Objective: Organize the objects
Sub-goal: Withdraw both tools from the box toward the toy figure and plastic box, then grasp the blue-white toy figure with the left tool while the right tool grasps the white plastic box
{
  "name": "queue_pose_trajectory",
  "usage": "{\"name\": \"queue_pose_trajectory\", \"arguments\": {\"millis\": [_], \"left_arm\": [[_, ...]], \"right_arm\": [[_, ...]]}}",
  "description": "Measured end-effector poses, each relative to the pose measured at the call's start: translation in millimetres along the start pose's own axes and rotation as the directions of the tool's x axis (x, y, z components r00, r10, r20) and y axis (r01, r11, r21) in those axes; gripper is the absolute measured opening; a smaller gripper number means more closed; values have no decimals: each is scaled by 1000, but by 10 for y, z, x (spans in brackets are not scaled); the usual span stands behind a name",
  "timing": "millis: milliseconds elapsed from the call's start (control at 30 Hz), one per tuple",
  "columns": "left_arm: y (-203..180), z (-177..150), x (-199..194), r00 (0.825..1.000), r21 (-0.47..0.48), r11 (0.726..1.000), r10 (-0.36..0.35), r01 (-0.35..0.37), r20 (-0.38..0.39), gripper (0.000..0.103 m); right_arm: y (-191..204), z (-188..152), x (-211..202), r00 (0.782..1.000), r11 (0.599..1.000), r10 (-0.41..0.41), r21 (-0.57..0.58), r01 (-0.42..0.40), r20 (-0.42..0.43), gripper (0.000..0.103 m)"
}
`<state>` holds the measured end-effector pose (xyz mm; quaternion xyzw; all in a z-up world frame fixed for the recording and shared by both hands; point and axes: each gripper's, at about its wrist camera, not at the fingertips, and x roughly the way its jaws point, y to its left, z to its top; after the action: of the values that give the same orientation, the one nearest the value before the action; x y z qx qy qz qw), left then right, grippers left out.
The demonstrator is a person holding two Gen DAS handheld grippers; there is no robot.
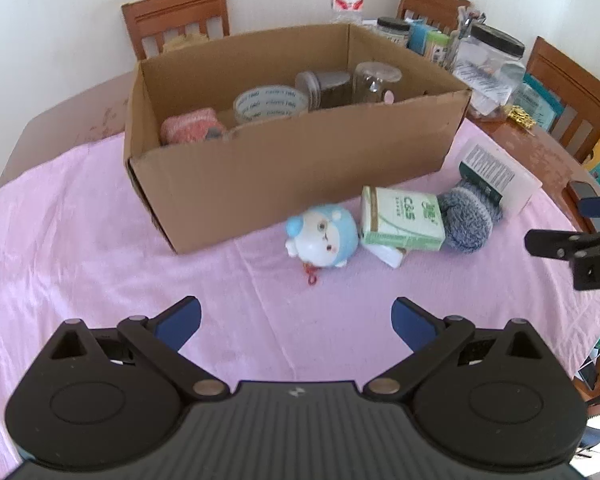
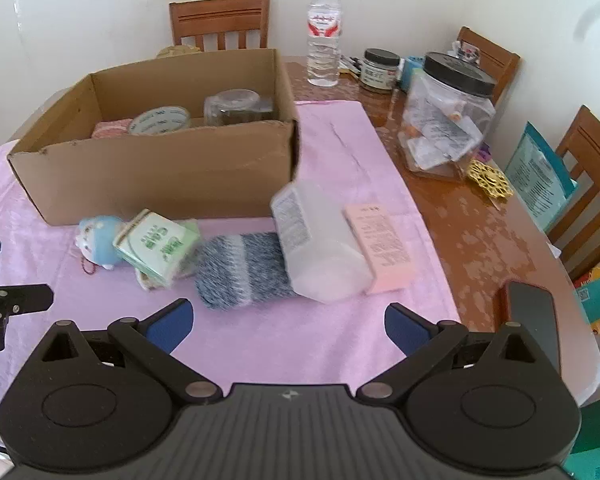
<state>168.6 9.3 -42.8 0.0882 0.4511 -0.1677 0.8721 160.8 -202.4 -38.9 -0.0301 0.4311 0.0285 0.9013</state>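
Note:
An open cardboard box [image 1: 292, 168] [image 2: 160, 172] stands on the pink cloth, holding a tape roll [image 1: 270, 104], a pink item [image 1: 190, 125] and jars [image 1: 374, 82]. In front of it lie a blue-and-white plush toy [image 1: 324, 236] [image 2: 96, 240], a green tissue pack [image 1: 402, 222] [image 2: 158, 246], a grey knitted roll [image 1: 470, 220] [image 2: 240, 268], a clear plastic container [image 2: 316, 244] and a pink carton [image 2: 380, 248]. My left gripper [image 1: 296, 320] is open and empty, short of the toy. My right gripper [image 2: 286, 322] is open and empty, just short of the knitted roll.
The wooden table [image 2: 480, 216] carries a water bottle [image 2: 323, 32], a large clear jar with a black lid [image 2: 448, 116], a small jar [image 2: 380, 70] and a gold trinket [image 2: 490, 180]. Chairs [image 2: 220, 20] ring the table. A phone [image 2: 534, 320] lies near the right edge.

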Motion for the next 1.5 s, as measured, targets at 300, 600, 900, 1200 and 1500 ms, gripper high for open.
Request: {"name": "queue_pose_trajectory", "arguments": {"millis": [300, 600, 900, 1200, 1500], "left_arm": [[-192, 47, 44, 996, -168, 982, 85, -85, -6, 101], [-500, 76, 154, 983, -304, 935, 177, -181, -40, 101], [-596, 114, 120, 974, -322, 920, 220, -226, -55, 101], [-532, 99, 145, 974, -319, 921, 216, -226, -67, 101], [-366, 140, 185, 979, -260, 944, 192, -202, -63, 101]], "right_arm": [[-469, 160, 207, 998, 997, 64, -50, -63, 11, 103], [-882, 591, 501, 984, 967, 175, -192, -168, 20, 103], [-922, 1084, 1040, 977, 942, 212, -264, -206, -3, 103], [-755, 1081, 1254, 974, 916, 220, -329, -227, -60, 103], [-654, 791, 979, 968, 903, 228, -349, -251, -105, 103]]}}
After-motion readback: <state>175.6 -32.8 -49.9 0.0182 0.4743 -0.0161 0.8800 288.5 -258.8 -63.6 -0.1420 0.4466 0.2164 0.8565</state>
